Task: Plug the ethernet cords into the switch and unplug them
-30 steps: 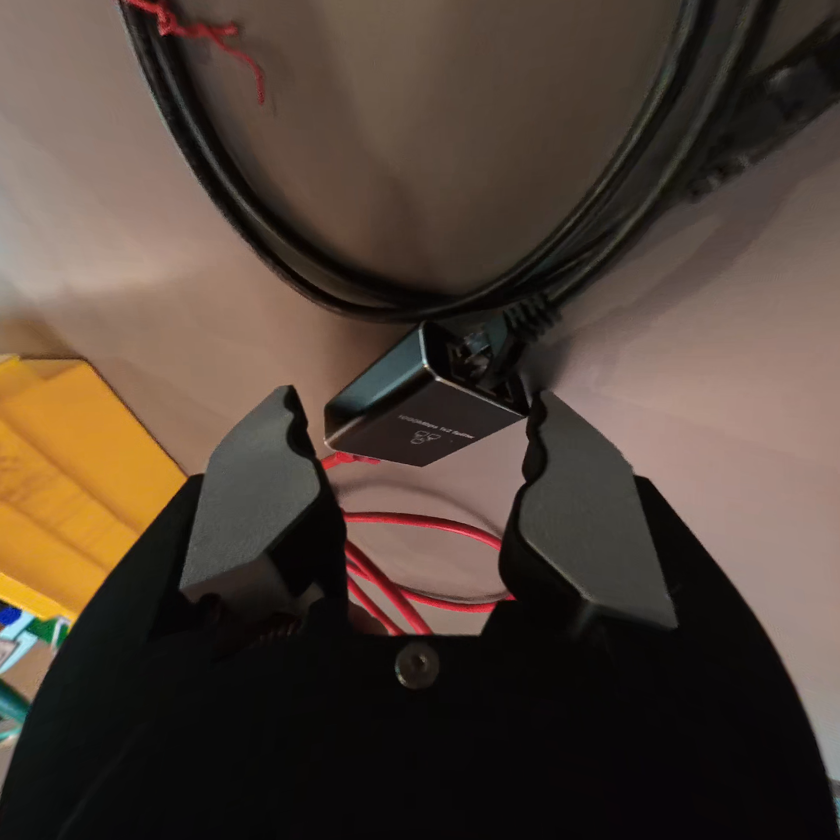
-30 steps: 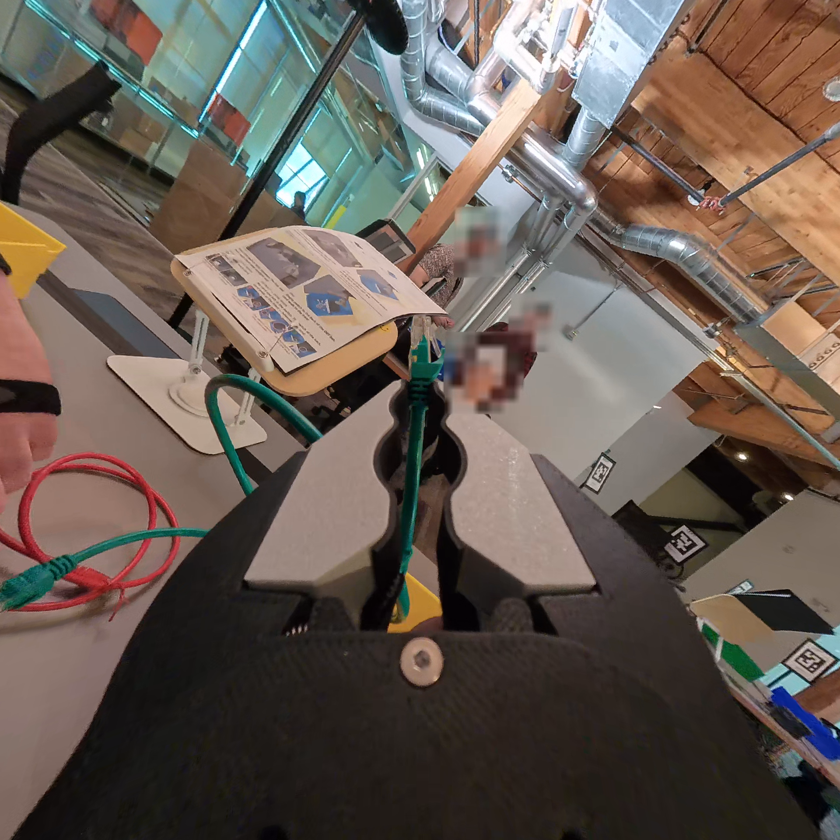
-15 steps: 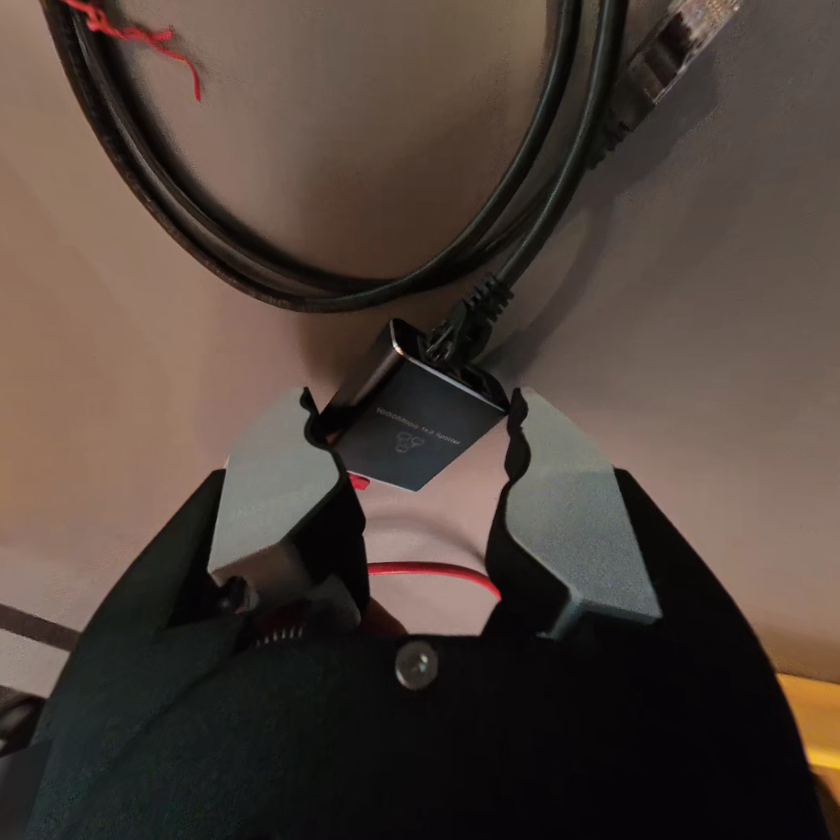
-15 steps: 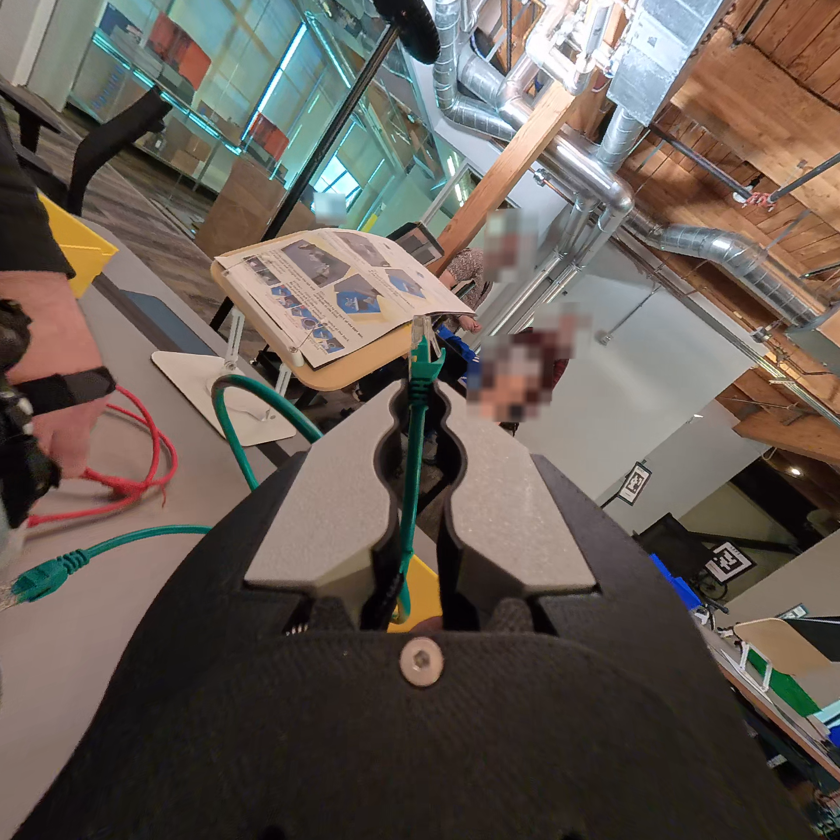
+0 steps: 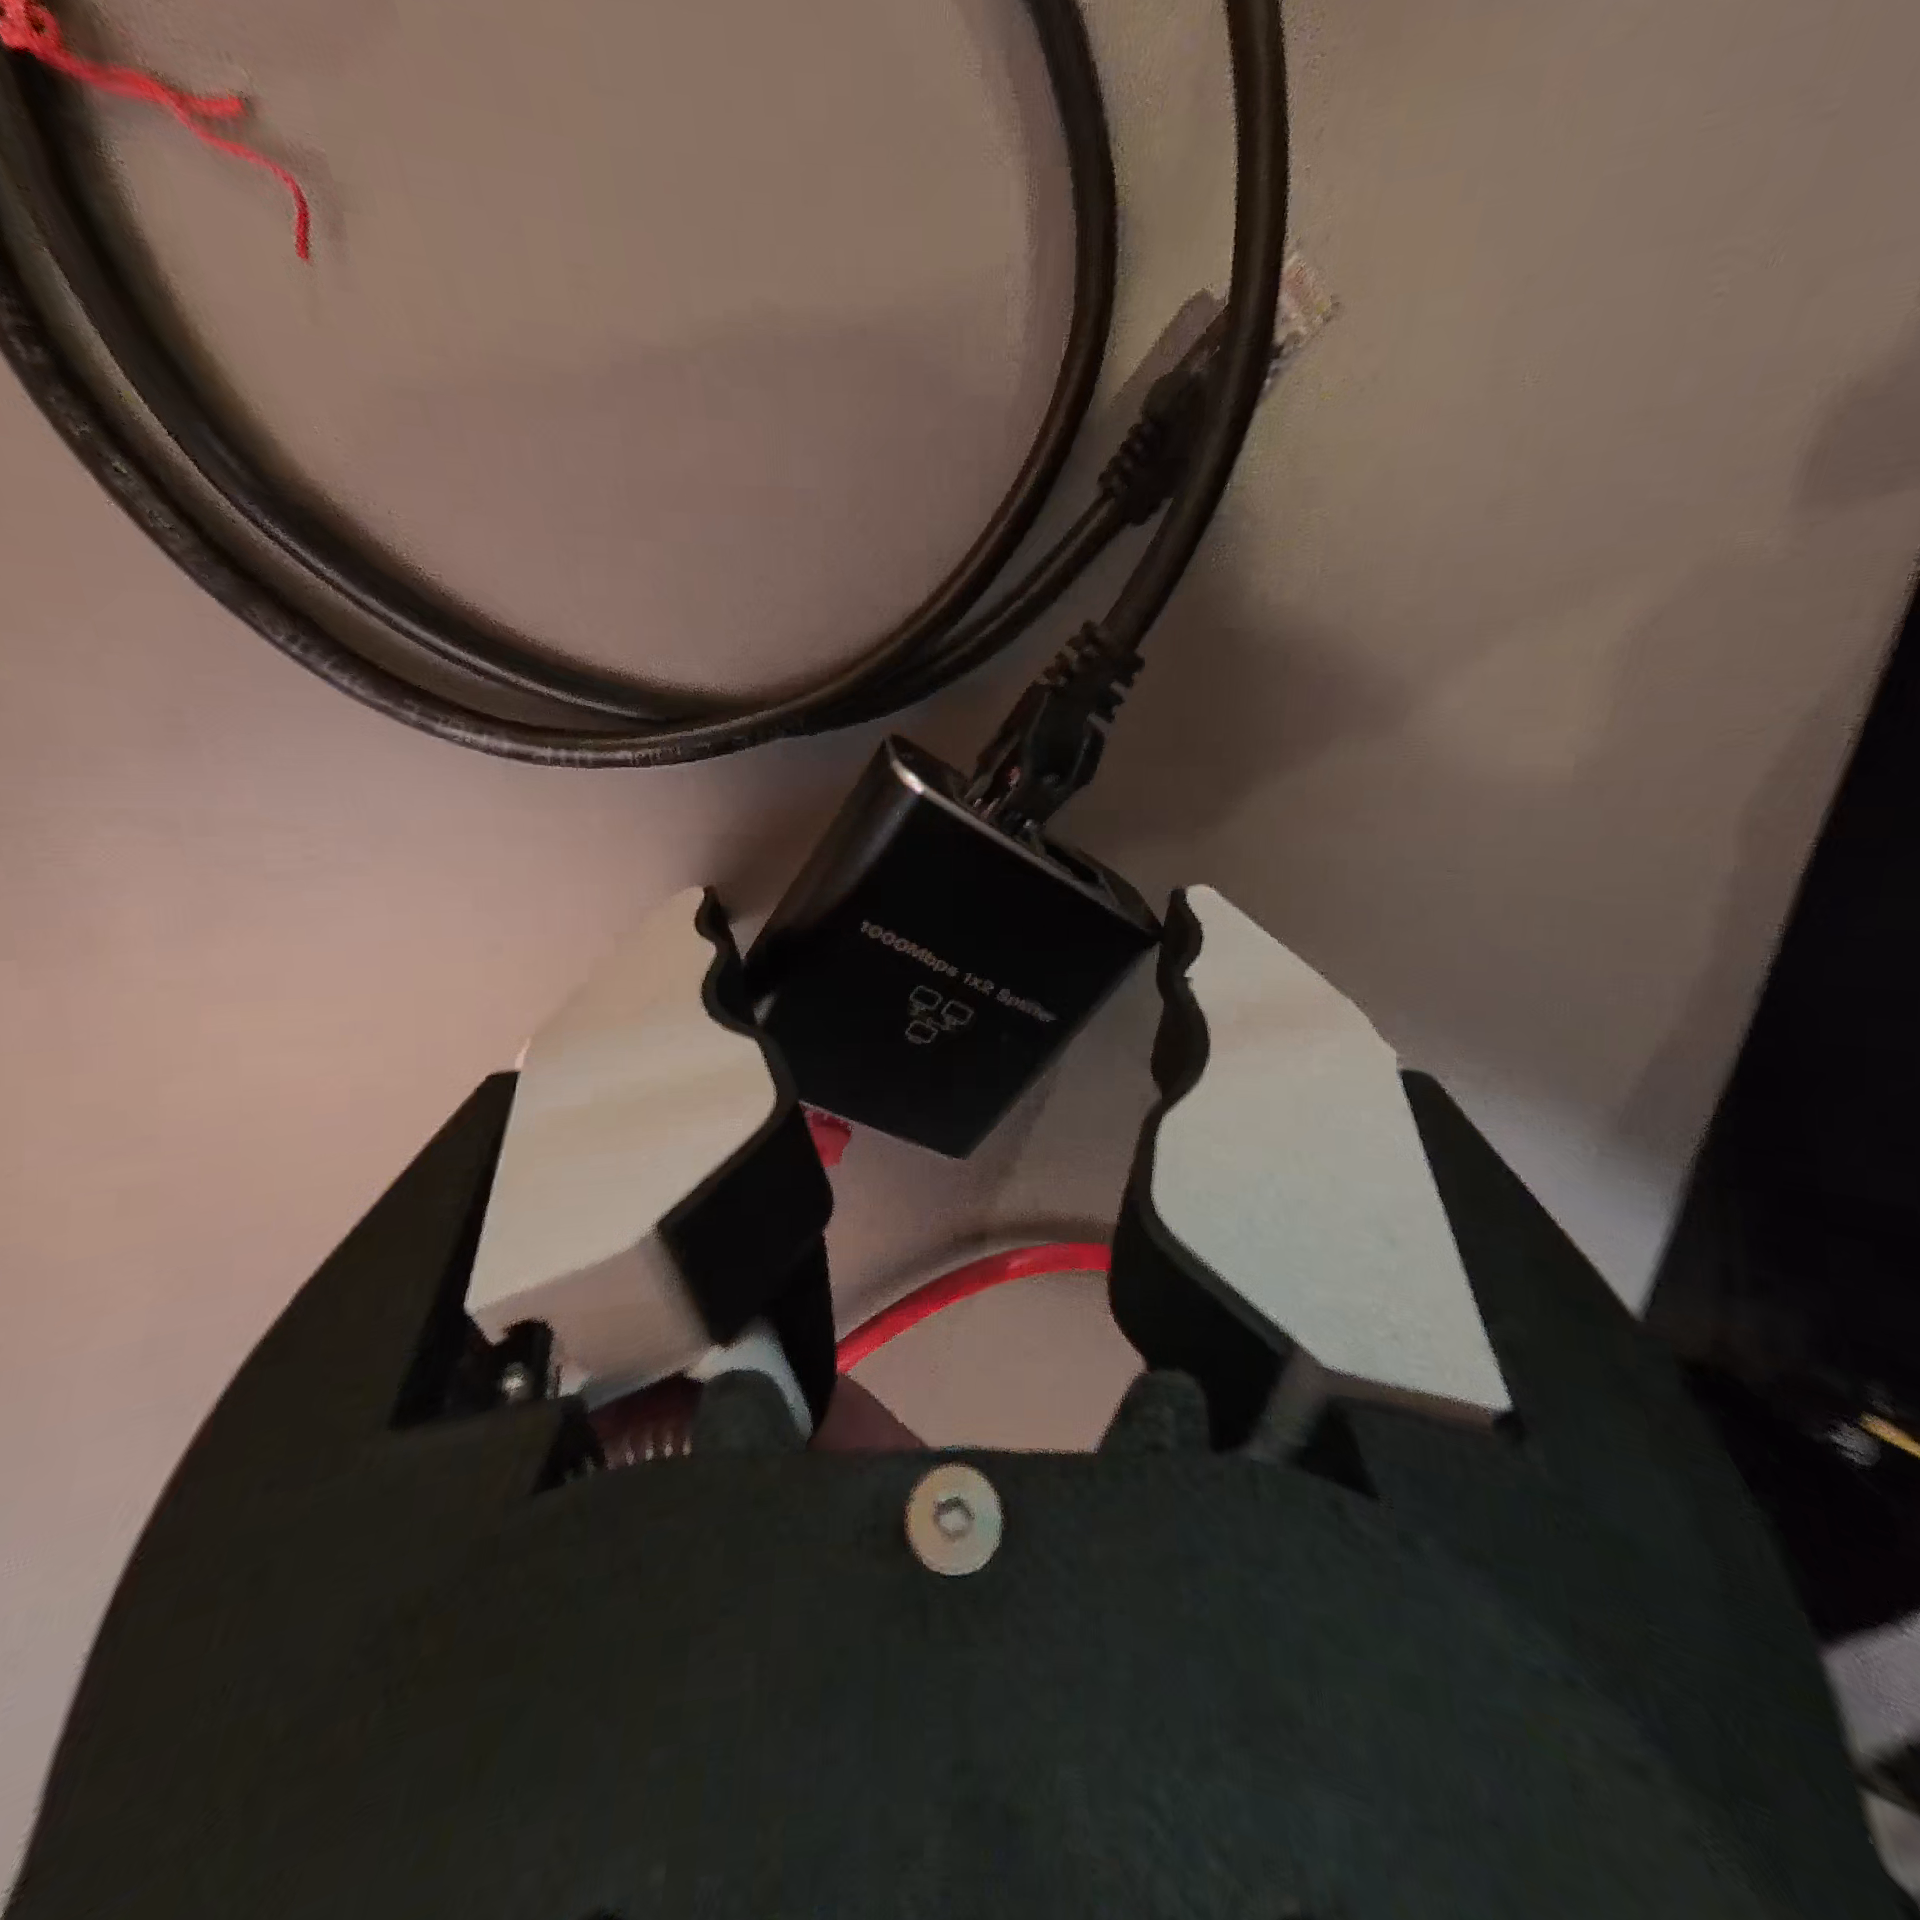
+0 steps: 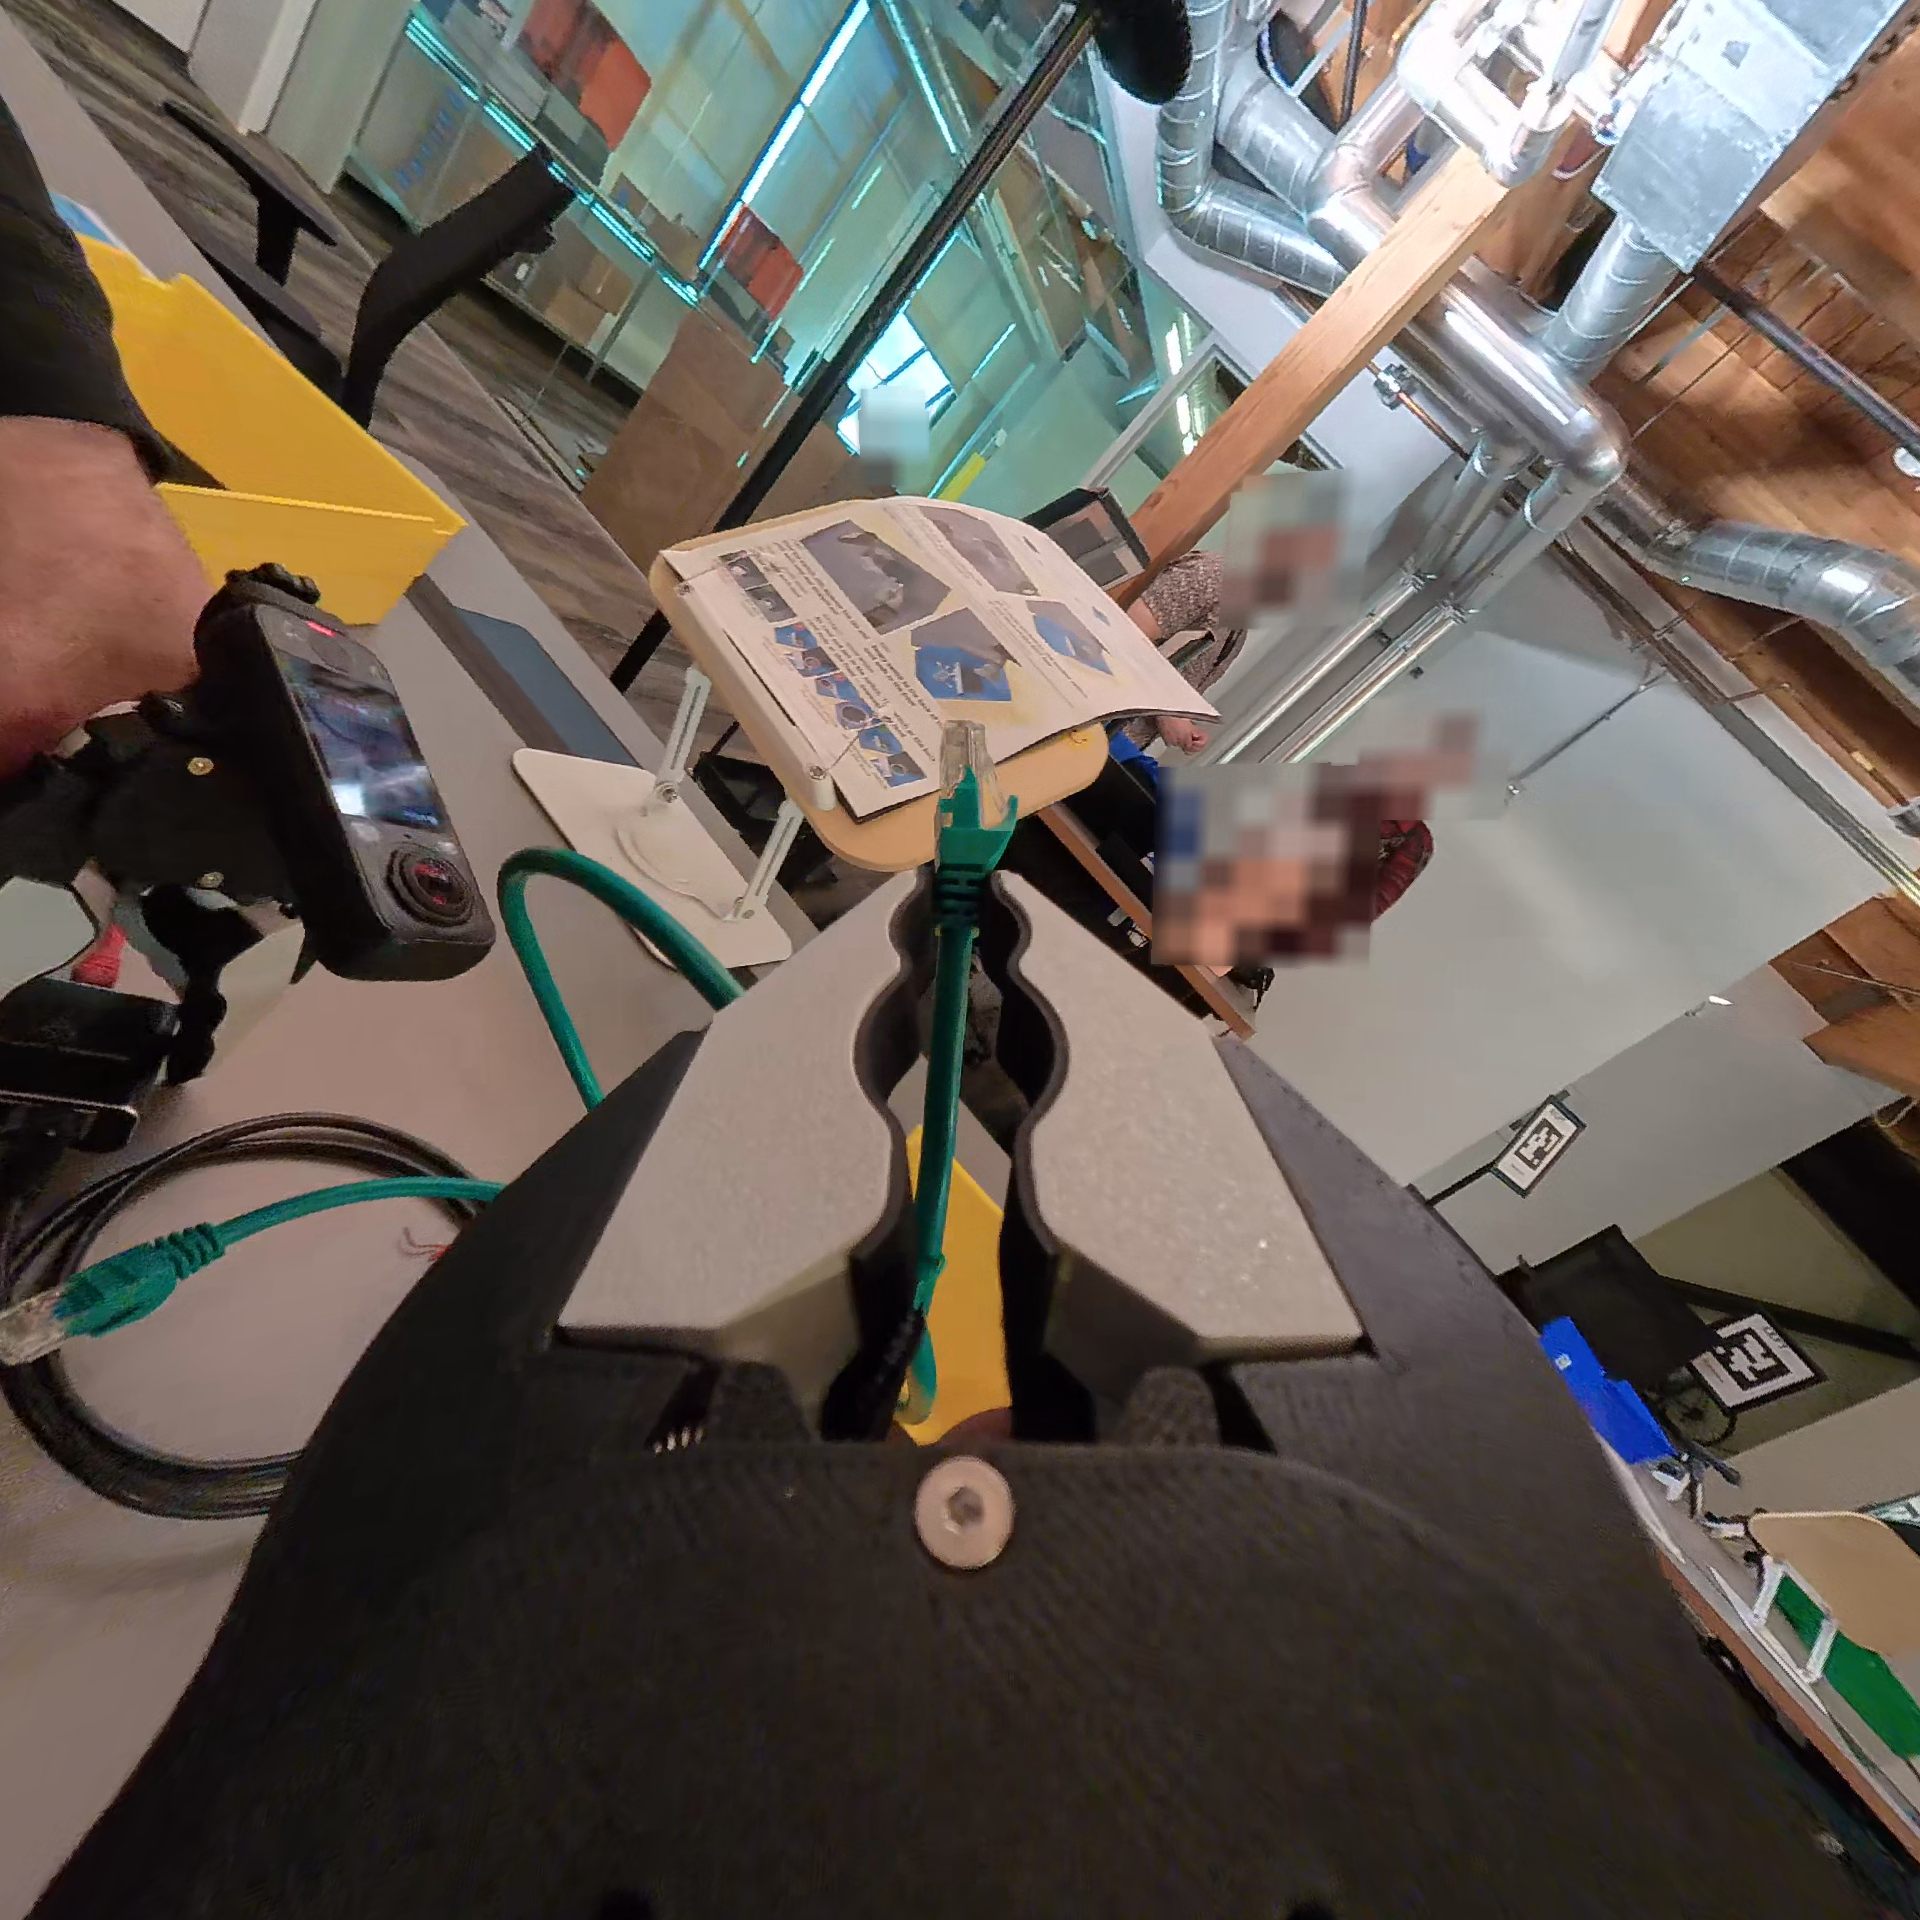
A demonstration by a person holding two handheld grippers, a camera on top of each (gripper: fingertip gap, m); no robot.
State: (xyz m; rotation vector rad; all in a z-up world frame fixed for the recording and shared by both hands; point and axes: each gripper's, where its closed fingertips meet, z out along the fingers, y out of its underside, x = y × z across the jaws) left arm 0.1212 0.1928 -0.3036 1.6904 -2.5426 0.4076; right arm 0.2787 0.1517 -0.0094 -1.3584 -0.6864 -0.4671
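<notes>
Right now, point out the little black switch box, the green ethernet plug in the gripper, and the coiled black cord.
switch box [image 5: 961,1023], left wrist view, on its flat top face.
green ethernet plug [image 6: 971,821], right wrist view, on its green boot.
black cord [image 5: 343,613], left wrist view, on the coil's lower left bend.

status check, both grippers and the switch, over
Left gripper closed on the black switch, black cord plugged in. Right gripper shut on the green cord, plug free. Nothing blocking.
</notes>
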